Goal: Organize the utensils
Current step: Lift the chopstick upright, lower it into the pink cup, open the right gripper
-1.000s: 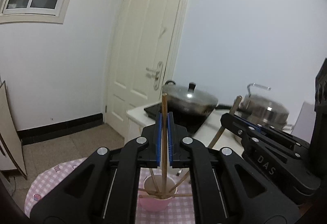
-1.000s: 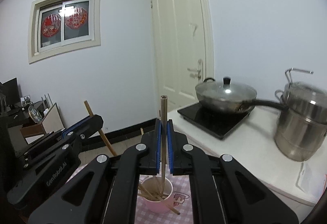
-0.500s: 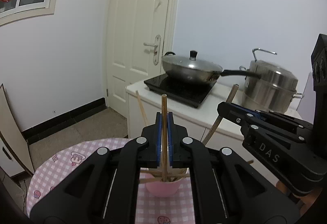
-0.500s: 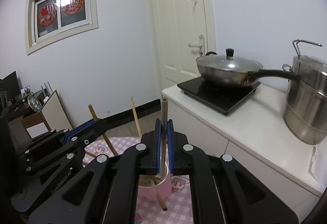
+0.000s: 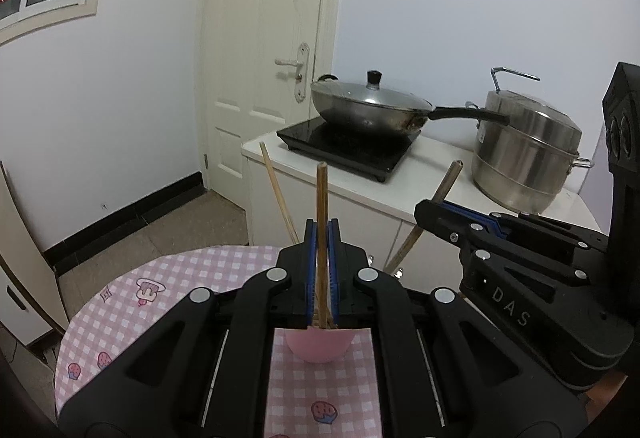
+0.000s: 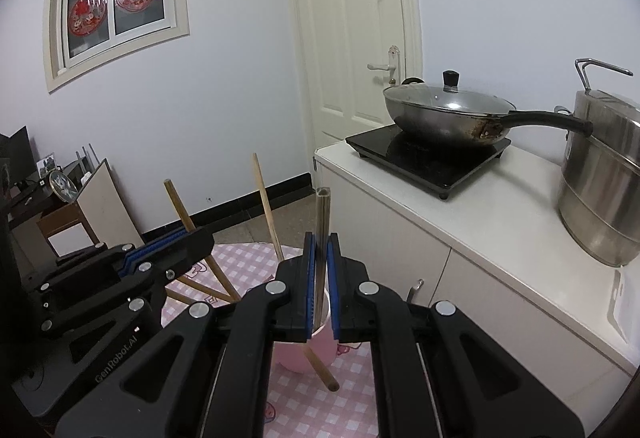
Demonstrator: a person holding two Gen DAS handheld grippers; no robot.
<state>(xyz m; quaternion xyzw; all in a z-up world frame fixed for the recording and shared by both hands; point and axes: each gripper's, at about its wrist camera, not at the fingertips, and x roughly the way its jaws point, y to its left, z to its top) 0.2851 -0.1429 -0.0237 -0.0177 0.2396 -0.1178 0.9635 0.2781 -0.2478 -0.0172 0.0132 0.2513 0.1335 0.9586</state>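
Left wrist view: the left gripper [image 5: 321, 270] is closed on an upright wooden chopstick [image 5: 321, 206] above the pink cup [image 5: 320, 347] on the checked tablecloth [image 5: 160, 278]; the lidded wok [image 5: 368, 110] stands far behind.

Right wrist view: the right gripper [image 6: 319, 278] clamps another chopstick [image 6: 322, 222] over the same cup [image 6: 320, 342], beside a leaning chopstick [image 6: 266, 206].

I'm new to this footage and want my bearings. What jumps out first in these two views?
Each gripper is shut on a wooden chopstick held upright: the left gripper and the right gripper, both poised over a pink cup on the pink checked tablecloth. Behind, on the white counter, a lidded wok sits on a black cooktop beside a steel steamer pot.
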